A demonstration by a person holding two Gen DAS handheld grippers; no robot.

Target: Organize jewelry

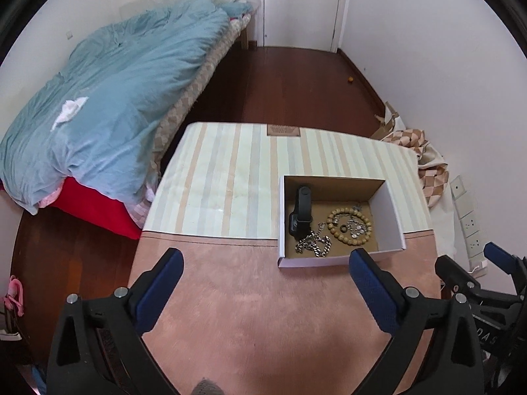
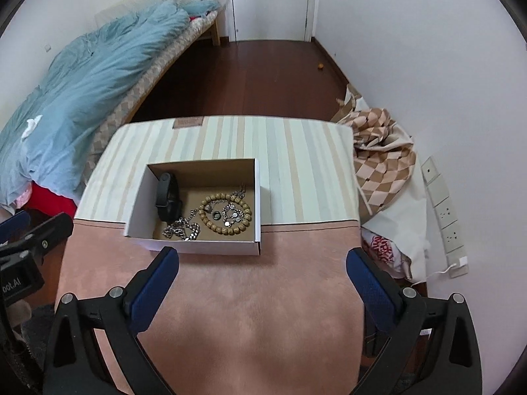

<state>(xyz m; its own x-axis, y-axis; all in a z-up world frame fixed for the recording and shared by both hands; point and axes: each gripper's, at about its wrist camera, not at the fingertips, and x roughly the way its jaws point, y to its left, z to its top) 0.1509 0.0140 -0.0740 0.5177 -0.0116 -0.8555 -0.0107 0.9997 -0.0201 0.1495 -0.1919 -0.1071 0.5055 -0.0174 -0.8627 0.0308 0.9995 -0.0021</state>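
An open white cardboard box stands on the table's right half. In it lie a black smartwatch, a silver chain, a wooden bead bracelet, a small dark ring and silver charms inside the bracelet. My left gripper is open and empty, above the pink cloth in front of the box. My right gripper is open and empty, just in front of the box.
The table has a striped cover at the back and pink cloth in front. A bed with a blue duvet is at left. A checked cloth and wall sockets are at right.
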